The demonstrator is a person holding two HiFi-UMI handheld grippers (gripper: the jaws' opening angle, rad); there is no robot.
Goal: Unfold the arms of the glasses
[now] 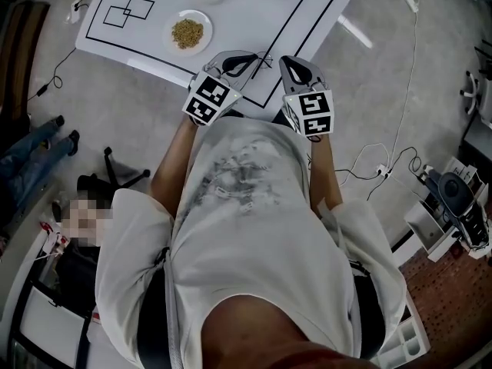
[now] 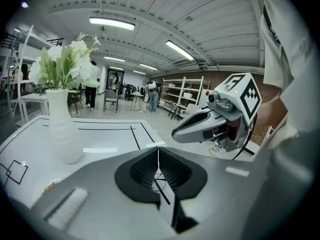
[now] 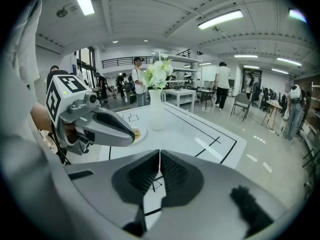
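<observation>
The thin dark-framed glasses (image 1: 264, 58) lie on the white table (image 1: 254, 14) near its front edge, between the tips of the two grippers. Only a thin wire of them (image 2: 157, 177) shows through the gap behind the left jaws, and the same in the right gripper view (image 3: 155, 182). My left gripper (image 2: 158, 149) hangs just above them with its jaws together and nothing between them. My right gripper (image 3: 159, 153) is beside it, also shut and empty. Whether the arms are folded I cannot make out.
A white vase with flowers (image 2: 62, 129) stands at the table's far side, and a plate of grains (image 1: 187, 33) sits to the left of the glasses. Black lines mark the tabletop. Cables (image 1: 384, 167) run on the floor at the right; people stand in the room behind.
</observation>
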